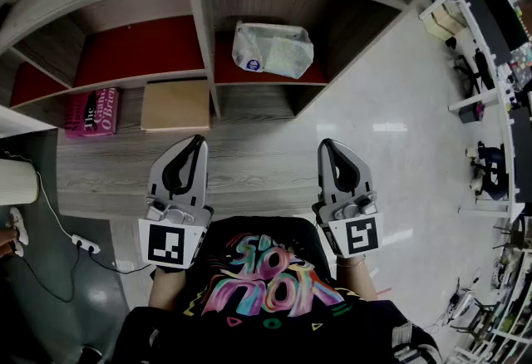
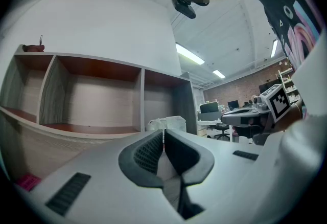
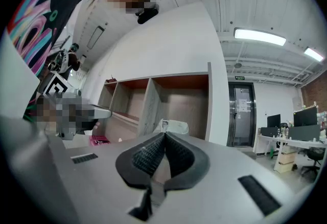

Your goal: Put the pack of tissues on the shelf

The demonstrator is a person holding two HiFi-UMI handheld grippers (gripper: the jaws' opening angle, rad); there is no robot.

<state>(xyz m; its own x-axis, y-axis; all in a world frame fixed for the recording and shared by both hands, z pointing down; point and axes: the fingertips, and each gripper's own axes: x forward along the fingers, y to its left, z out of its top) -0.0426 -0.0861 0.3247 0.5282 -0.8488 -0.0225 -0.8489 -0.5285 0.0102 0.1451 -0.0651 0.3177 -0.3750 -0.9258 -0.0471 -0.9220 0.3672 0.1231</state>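
The person is wearing a black T-shirt (image 1: 266,283), and it is carrying a big swirling print in pink, turquoise, yellow and white, with small outlined shapes under it. The left gripper (image 1: 198,140) and the right gripper (image 1: 324,143) are each showing a pale grey shell that is narrowing toward the tips, with black ribbed pads (image 2: 145,152) on the inner faces and dark slots on the body. At its back each one is bearing a cube (image 1: 172,244) with black-and-white square markers.
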